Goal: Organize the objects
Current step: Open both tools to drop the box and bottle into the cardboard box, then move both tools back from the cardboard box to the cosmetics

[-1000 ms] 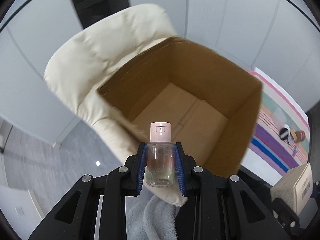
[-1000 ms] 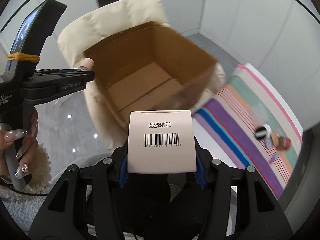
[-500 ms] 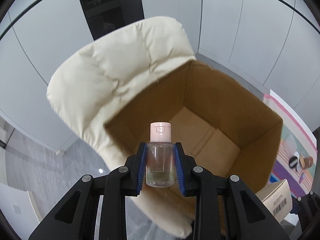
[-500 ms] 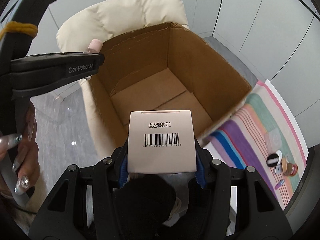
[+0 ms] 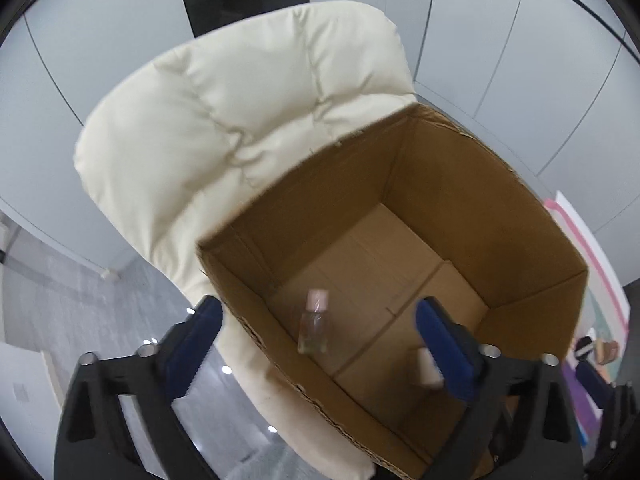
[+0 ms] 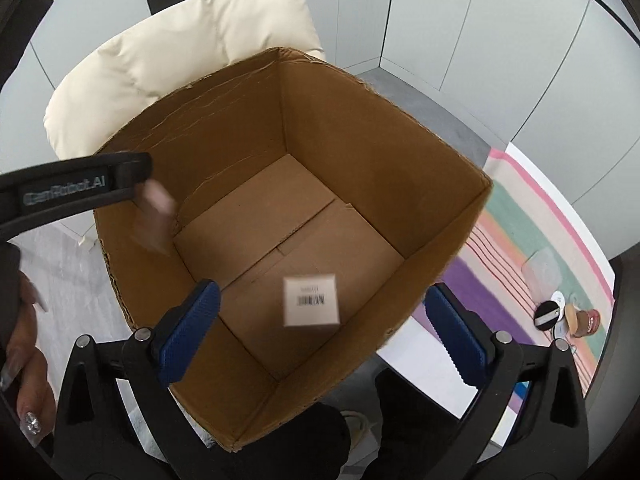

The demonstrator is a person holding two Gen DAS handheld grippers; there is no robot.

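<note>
Bottle loose in box, below open left tool.

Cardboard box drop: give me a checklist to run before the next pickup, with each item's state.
1. Left gripper jaws open, nothing between: ok; they have just been opening.
2. Right gripper jaws open, empty: ok; just opened too.
3. Clear bottle inside the cardboard box: ok, blurred.
4. Small carton inside the box: ok.
5. Both items settled on the floor: cannot tell.
6. More items on the striped mat: ok.
</note>
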